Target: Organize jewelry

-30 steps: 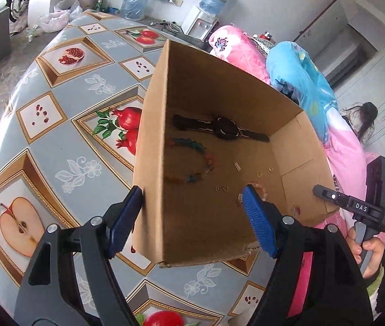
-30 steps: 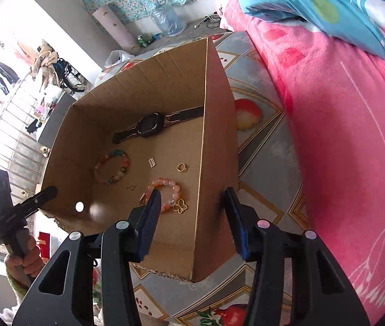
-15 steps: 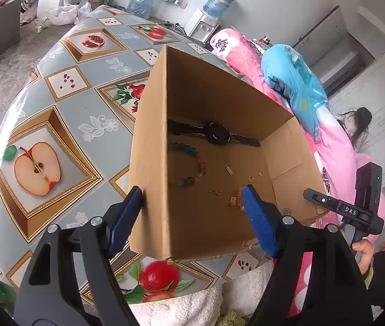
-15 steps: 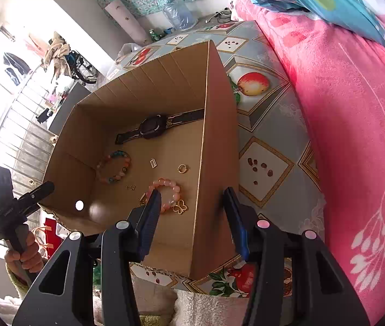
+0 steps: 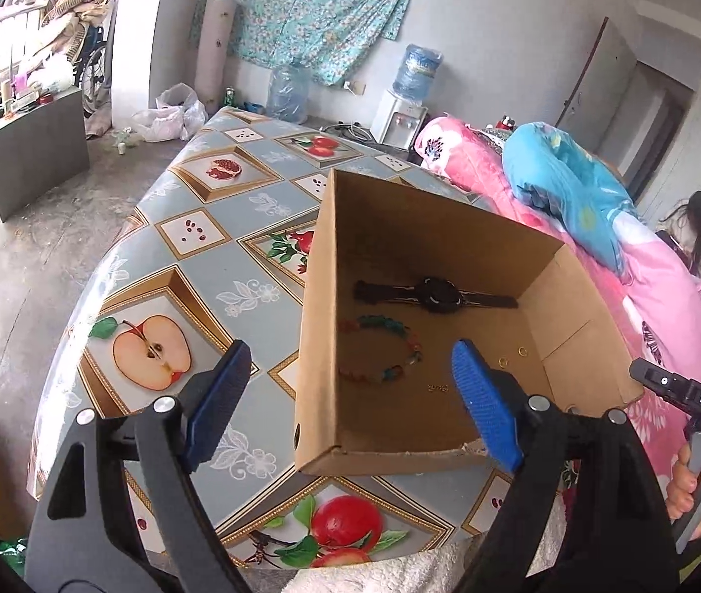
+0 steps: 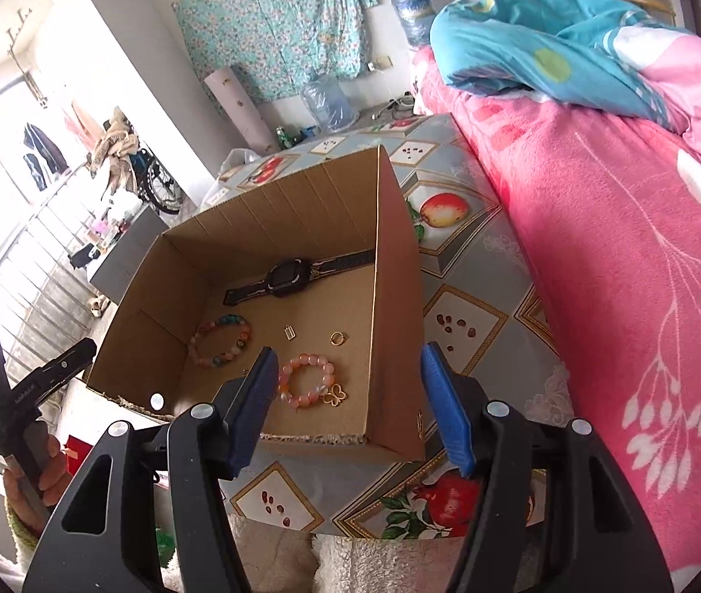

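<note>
An open cardboard box (image 5: pixel 316 346) (image 6: pixel 395 296) stands on the table. Inside lie a black watch (image 5: pixel 434 294) (image 6: pixel 291 274), a multicoloured bead bracelet (image 5: pixel 382 348) (image 6: pixel 222 341), a pink bead bracelet with a gold butterfly charm (image 6: pixel 308 380), a small gold ring (image 6: pixel 336 338) and a small pendant (image 6: pixel 289 332). My left gripper (image 5: pixel 350 405) is open and empty, held back above the box's near left corner. My right gripper (image 6: pixel 348 400) is open and empty above the box's near right corner.
The table (image 5: pixel 177 257) has a fruit-print cloth. A bed with pink (image 6: pixel 622 247) and blue bedding (image 5: pixel 563 178) lies along the right. A white towel (image 6: pixel 375 563) lies at the table's near edge. A grey cabinet (image 5: pixel 34 148) stands on the floor at left.
Both grippers have pulled back and up from the box. They stay open and empty. The box and the jewelry have not moved.
</note>
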A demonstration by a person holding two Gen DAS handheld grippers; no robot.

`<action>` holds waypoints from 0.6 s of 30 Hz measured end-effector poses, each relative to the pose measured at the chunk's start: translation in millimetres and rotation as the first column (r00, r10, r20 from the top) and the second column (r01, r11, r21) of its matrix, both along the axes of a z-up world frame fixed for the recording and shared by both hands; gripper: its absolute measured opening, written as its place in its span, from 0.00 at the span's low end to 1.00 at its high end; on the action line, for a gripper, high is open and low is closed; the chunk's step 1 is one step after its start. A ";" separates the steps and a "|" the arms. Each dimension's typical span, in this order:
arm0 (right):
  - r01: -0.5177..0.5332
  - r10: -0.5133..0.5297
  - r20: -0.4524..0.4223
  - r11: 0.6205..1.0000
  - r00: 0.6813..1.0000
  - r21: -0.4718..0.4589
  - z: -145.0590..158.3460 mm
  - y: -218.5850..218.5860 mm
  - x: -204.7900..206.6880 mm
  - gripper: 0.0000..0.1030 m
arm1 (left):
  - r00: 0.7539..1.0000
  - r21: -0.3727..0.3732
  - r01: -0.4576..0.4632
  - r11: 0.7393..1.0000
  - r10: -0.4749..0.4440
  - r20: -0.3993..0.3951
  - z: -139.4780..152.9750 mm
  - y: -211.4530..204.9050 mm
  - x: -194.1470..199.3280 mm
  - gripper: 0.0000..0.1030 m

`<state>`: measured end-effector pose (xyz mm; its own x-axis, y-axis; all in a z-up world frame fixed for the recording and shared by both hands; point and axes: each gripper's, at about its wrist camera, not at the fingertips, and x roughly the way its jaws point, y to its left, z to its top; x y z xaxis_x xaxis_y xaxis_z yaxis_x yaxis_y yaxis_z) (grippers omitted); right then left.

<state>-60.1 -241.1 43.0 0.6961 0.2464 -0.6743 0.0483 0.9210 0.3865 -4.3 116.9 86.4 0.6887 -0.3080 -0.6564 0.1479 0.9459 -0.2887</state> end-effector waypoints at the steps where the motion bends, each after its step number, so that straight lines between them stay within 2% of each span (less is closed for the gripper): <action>1: 0.008 -0.008 0.014 1.000 1.000 -0.004 1.9 0.4 -5.2 0.59 | 1.000 -0.004 0.006 1.000 -0.006 0.007 2.4 -1.0 -4.0 0.82; 6: 0.039 -0.035 0.062 0.997 0.997 -0.064 10.4 8.6 -29.3 0.61 | 0.999 -0.011 0.028 1.000 -0.028 0.028 13.2 -5.4 -22.6 0.87; 9: 0.020 -0.012 0.086 0.995 0.996 -0.094 13.5 15.6 -44.3 0.65 | 0.999 -0.021 0.000 1.000 0.001 0.048 20.9 -5.1 -31.9 0.91; 11: -0.008 0.020 0.099 0.993 0.995 -0.121 16.1 22.8 -54.5 0.68 | 0.997 0.010 -0.058 0.998 0.057 0.057 25.2 -7.0 -38.5 0.92; 14: -0.052 0.073 0.120 0.984 0.990 -0.171 19.1 35.6 -69.8 0.73 | 0.994 0.066 -0.087 0.994 0.082 0.073 28.6 -12.9 -47.9 0.92; 18: -0.127 0.154 0.126 0.972 0.980 -0.199 15.6 56.3 -87.2 0.78 | 0.989 0.214 -0.125 0.969 0.103 0.108 27.7 -28.3 -60.7 0.92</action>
<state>-147.3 -184.8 58.7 0.7542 0.2263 -0.6165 -0.1294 0.9715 0.1984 -65.0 88.6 114.1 0.7736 -0.0795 -0.6287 0.0522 0.9967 -0.0618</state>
